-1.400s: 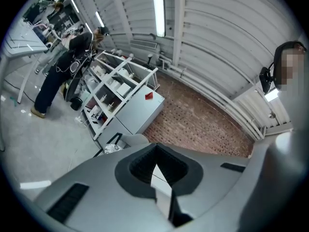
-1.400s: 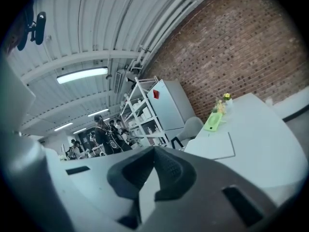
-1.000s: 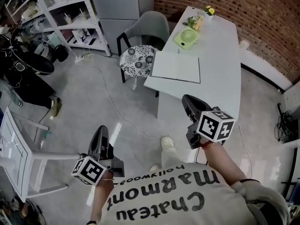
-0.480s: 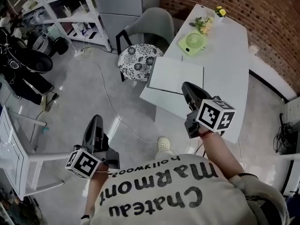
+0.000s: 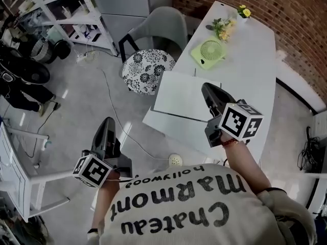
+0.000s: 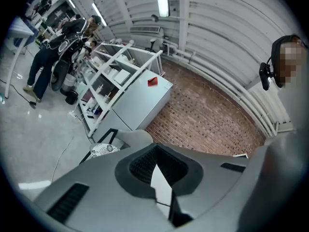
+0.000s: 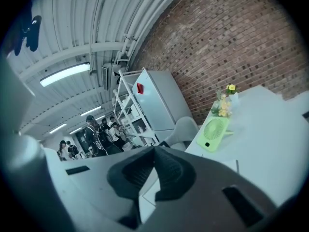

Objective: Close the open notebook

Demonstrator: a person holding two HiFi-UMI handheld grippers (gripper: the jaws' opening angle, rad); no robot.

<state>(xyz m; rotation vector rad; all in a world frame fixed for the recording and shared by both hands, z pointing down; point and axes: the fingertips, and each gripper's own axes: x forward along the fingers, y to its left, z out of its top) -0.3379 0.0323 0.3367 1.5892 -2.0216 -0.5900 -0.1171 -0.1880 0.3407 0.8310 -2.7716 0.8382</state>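
Closer now, left tool (image 5: pixel 107 123) and right tool (image 5: pixel 207 89), both closed and empty, approach the open white notebook (image 5: pixel 183 102) on the white surface (image 5: pixel 248 60); next, lift one cover.

- Notebook (image 5: pixel 184 98) by the right gripper (image 5: pixel 208 92): matt white paper.
- Table (image 5: pixel 250 75) under it: smooth, white, faintly glossy.
- Fan (image 5: pixel 209 51) ahead: pale green plastic.
- Wall (image 5: pixel 291 19) beyond: rough brick.
- Floor (image 5: pixel 76 106) by the left gripper (image 5: pixel 107 126): glossy, reflective.

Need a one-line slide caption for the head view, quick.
Shut, empty left gripper and right gripper not yet on the open notebook on the white table; green fan beyond.
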